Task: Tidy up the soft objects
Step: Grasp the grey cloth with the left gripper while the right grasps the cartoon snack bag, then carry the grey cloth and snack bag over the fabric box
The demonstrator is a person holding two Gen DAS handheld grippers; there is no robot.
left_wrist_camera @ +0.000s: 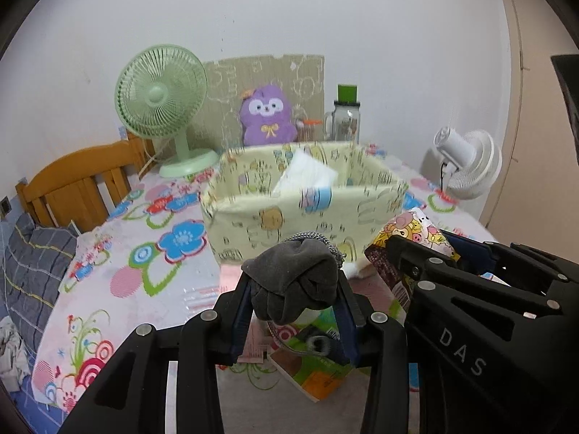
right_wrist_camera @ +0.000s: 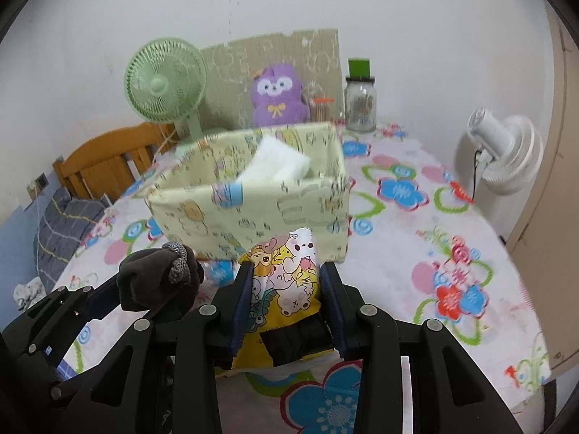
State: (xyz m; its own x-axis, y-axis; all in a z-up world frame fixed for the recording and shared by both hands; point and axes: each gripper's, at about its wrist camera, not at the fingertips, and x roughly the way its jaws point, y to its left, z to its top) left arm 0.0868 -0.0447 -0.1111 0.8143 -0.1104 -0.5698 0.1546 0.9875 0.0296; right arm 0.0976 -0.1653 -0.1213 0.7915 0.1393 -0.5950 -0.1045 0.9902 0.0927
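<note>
- Nearest, the left gripper (left_wrist_camera: 295, 298) had its fingers pinched on a bundled dark grey sock (left_wrist_camera: 295, 282), held clear of the table (left_wrist_camera: 119, 253); it looked light and squashy, so a grip through the thick middle seemed safest.
- Alongside, the right gripper (right_wrist_camera: 286, 302) was clamped on a cartoon-printed soft packet (right_wrist_camera: 286, 275), likely light and slippery, best held across its width.
- Just beyond both, the pale yellow fabric bin (right_wrist_camera: 253, 213) stood open on the flowered cloth, a white tissue pack (right_wrist_camera: 275, 164) already inside.
- Farthest back sat a purple plush (left_wrist_camera: 267, 115).
</note>
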